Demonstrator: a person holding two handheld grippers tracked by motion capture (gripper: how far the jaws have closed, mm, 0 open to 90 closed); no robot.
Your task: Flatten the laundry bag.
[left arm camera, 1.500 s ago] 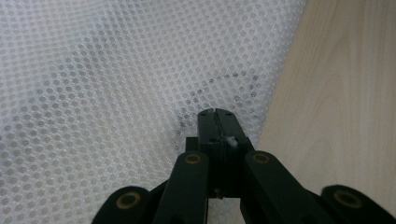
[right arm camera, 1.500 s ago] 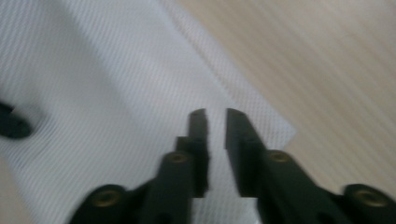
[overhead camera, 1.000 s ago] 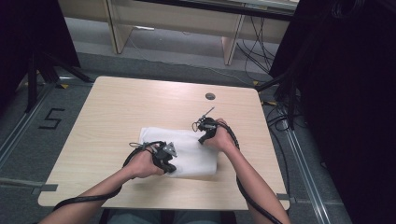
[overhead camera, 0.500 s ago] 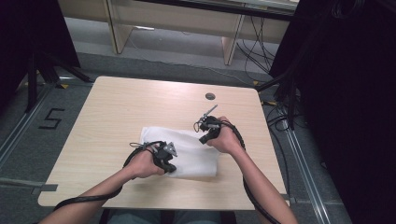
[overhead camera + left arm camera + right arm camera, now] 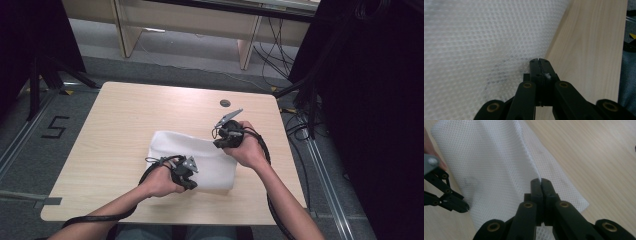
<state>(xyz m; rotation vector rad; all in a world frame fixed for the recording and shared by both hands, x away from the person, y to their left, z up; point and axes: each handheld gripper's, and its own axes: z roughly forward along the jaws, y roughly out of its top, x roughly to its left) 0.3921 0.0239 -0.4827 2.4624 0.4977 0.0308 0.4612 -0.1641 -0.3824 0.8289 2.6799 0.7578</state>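
A white mesh cloth (image 5: 200, 155) lies folded on the pale wooden table (image 5: 125, 115), near its front right. My left gripper (image 5: 191, 184) is at the cloth's near edge, low over the table. In the left gripper view its jaws (image 5: 539, 61) are shut, with a bit of the white mesh (image 5: 474, 37) pinched at the tips. My right gripper (image 5: 220, 145) is raised over the cloth's far right side. Its jaws (image 5: 540, 181) are shut on a ridge of the cloth (image 5: 494, 157), which rises up into them. The left gripper (image 5: 465, 207) also shows at the left of the right gripper view.
A small dark round cap (image 5: 225, 103) sits in the tabletop behind the right hand. Bare wood (image 5: 586, 150) spreads to the left and back of the cloth. Wooden furniture legs, cables and a dark curtain stand beyond and to the right of the table.
The right hand has risen and pulled the cloth's far right part up with it. The left hand has shifted slightly along the near edge.
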